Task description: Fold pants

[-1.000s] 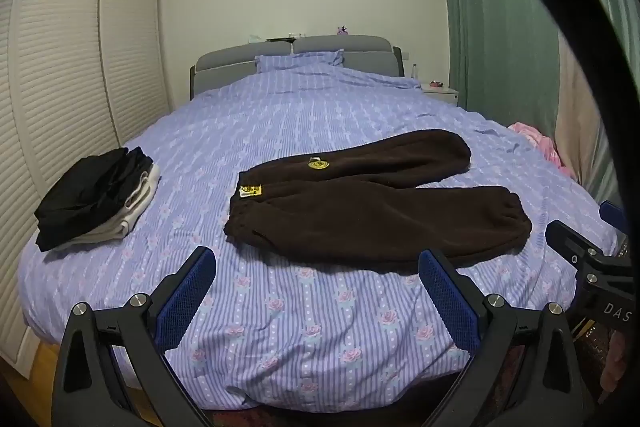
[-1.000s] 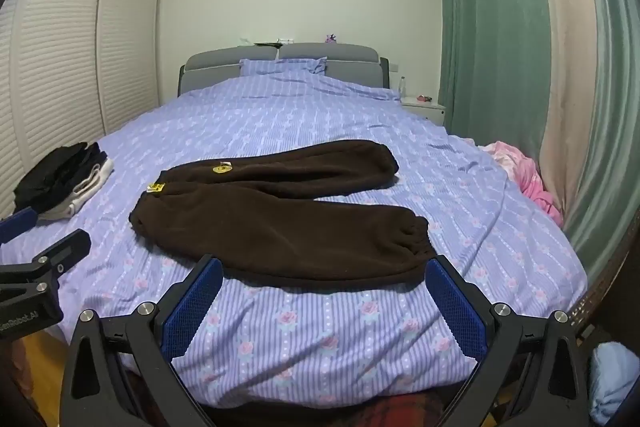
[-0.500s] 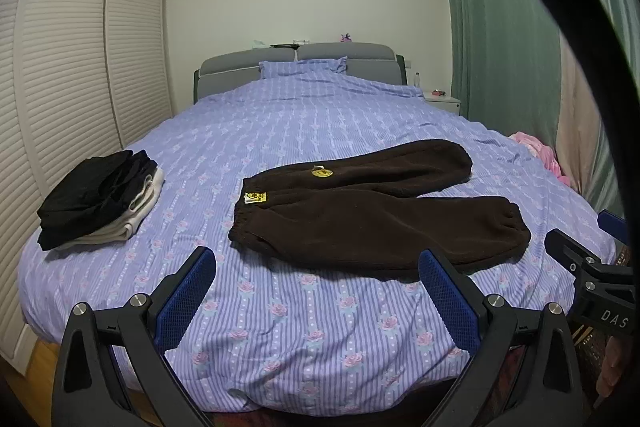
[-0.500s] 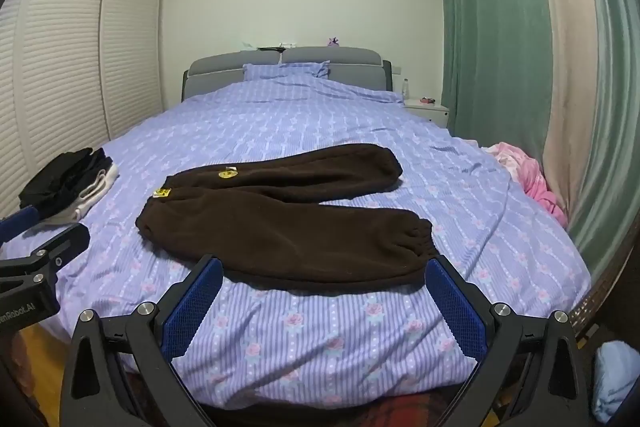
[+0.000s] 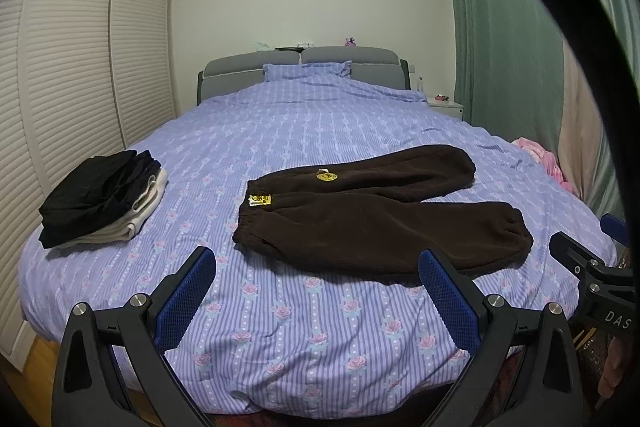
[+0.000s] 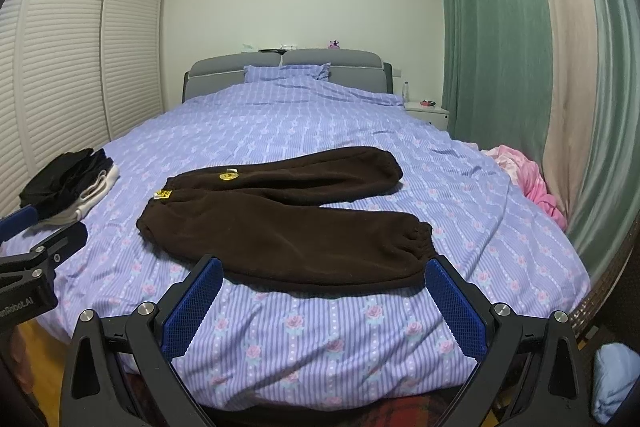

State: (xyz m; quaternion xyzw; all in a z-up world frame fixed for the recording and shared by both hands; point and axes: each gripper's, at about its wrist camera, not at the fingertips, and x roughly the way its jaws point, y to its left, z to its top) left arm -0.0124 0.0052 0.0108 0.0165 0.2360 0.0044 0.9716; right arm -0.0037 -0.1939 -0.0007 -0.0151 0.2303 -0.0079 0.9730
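Dark brown fleece pants (image 5: 372,215) lie flat on the bed, waistband with yellow labels to the left, both legs spread out to the right; they also show in the right wrist view (image 6: 288,219). My left gripper (image 5: 316,291) is open and empty, held off the foot of the bed, short of the pants. My right gripper (image 6: 324,303) is open and empty, also short of the near leg. Each gripper shows at the edge of the other's view.
The bed (image 5: 304,327) has a purple striped floral cover. A stack of folded dark and white clothes (image 5: 100,195) sits at its left edge. Pink fabric (image 6: 528,179) lies at the right by the green curtains (image 6: 492,39). Louvred wardrobe doors (image 5: 72,67) stand left.
Both grippers have tilted down or drawn back slightly, so the bed and pants sit a little lower in each view. The pants have not moved. Both grippers stay open.
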